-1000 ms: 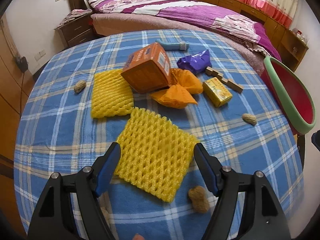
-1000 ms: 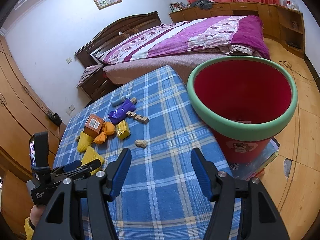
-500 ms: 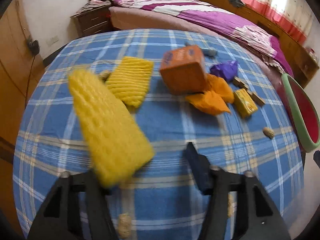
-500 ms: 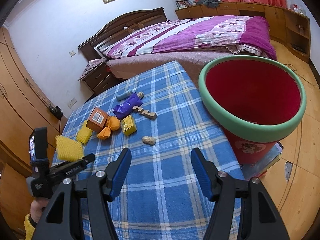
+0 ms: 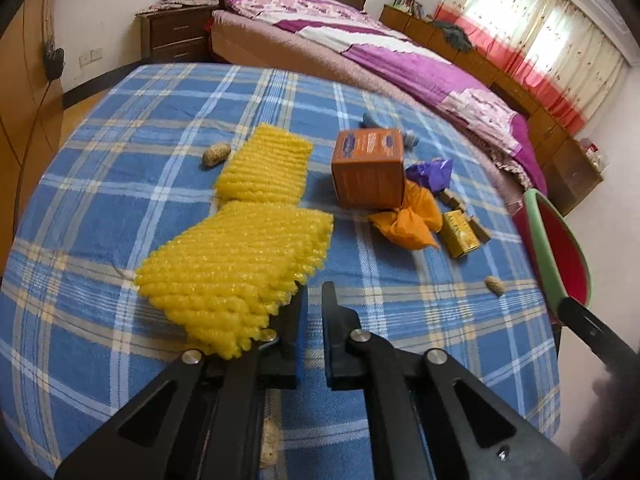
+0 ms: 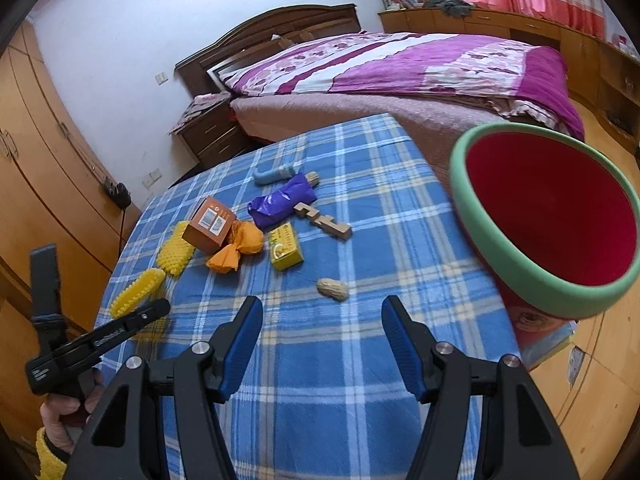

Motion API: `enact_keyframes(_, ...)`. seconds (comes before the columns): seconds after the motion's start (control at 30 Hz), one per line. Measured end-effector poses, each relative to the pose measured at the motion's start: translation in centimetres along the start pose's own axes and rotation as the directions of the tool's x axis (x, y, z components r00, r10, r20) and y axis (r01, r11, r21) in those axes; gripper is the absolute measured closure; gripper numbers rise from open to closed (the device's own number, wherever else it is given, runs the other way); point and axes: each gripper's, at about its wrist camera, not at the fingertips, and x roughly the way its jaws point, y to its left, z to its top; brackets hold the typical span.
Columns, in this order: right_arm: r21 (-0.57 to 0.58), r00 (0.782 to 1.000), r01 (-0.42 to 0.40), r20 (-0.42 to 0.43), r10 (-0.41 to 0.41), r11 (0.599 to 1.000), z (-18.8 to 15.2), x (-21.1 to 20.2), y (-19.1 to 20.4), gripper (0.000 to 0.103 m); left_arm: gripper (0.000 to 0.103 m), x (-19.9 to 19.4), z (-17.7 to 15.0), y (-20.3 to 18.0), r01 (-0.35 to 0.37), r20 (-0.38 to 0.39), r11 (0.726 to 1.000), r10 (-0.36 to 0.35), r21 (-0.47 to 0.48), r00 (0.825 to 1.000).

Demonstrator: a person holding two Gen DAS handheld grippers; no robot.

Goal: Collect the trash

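My left gripper [image 5: 312, 300] is shut on a yellow foam net [image 5: 240, 268] and holds it above the blue plaid table [image 5: 120, 128]; it also shows in the right wrist view [image 6: 138, 292]. A second yellow foam net [image 5: 266, 168] lies flat behind it. An orange box [image 5: 368, 168], orange wrapper [image 5: 412, 220], purple wrapper [image 5: 432, 172], small yellow box [image 5: 460, 232] and peanuts [image 5: 216, 154] lie on the table. My right gripper [image 6: 322, 340] is open and empty above the table, near a peanut [image 6: 333, 289]. The red bin with green rim [image 6: 552, 224] stands at the right.
A wooden block piece [image 6: 322, 220] and a blue-grey tube [image 6: 276, 174] lie at the back of the table. A bed [image 6: 400, 68] is beyond the table, wardrobes [image 6: 36, 168] at the left. The bin stands beside the table's right edge.
My left gripper has shut on the near foam net and lifted it off the table. My right gripper has stayed open and shifted slightly closer to the table.
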Motion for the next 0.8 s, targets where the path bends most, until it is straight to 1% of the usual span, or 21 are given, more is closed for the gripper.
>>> enact_keyframes(0.07,-0.012,1.000,-0.004,-0.008,0.003,1.000,0.3,0.6,0.4,0.038,0.098,-0.4,0.0,0.0,0.000,0.009,1.000,0.000,0.003,1.000)
enact_keyframes(0.13,-0.017,1.000,-0.013,-0.020,0.012,1.000,0.6,1.2,0.7,0.038,0.098,-0.6,0.1,0.1,0.006,0.001,1.000,-0.006,0.001,1.000)
enact_keyframes(0.23,-0.028,0.999,-0.031,-0.026,0.031,0.999,0.8,1.6,1.3,0.038,0.098,-1.2,-0.1,0.2,0.046,-0.025,0.999,-0.046,-0.006,0.999)
enact_keyframes(0.33,-0.033,0.998,-0.047,-0.033,0.045,0.998,0.7,1.9,1.8,0.038,0.096,-2.1,-0.5,-0.1,0.033,-0.024,0.999,-0.033,0.017,0.999)
enact_keyframes(0.4,-0.032,0.998,-0.053,-0.037,0.051,0.998,0.5,1.9,1.9,0.038,0.087,-2.7,-0.6,-0.2,0.025,-0.028,0.999,-0.024,0.025,0.999)
enact_keyframes(0.47,-0.030,0.998,-0.058,-0.038,0.057,0.998,0.2,1.8,1.9,0.038,0.068,-3.2,-0.9,-0.1,0.029,-0.031,0.999,-0.028,0.019,0.999)
enact_keyframes(0.53,-0.028,0.998,-0.059,-0.035,0.058,0.998,0.1,1.6,1.8,0.038,0.063,-3.8,-1.0,0.2,0.043,-0.030,0.999,-0.043,0.004,0.999)
enact_keyframes(0.6,-0.023,0.998,-0.059,-0.031,0.058,0.998,0.0,1.4,1.7,0.038,0.061,-4.1,-1.1,0.5,0.035,-0.034,0.999,-0.035,-0.007,0.999)
enact_keyframes(0.67,-0.017,0.998,-0.060,-0.026,0.059,0.998,-0.2,1.1,1.6,0.038,0.053,-4.3,-1.2,0.7,0.015,-0.035,1.000,-0.016,-0.011,0.999)
enact_keyframes(0.8,-0.010,0.998,-0.061,-0.023,0.061,0.998,-0.4,0.8,1.4,0.038,0.052,-4.9,-1.3,0.9,-0.003,-0.026,1.000,0.003,-0.009,1.000)
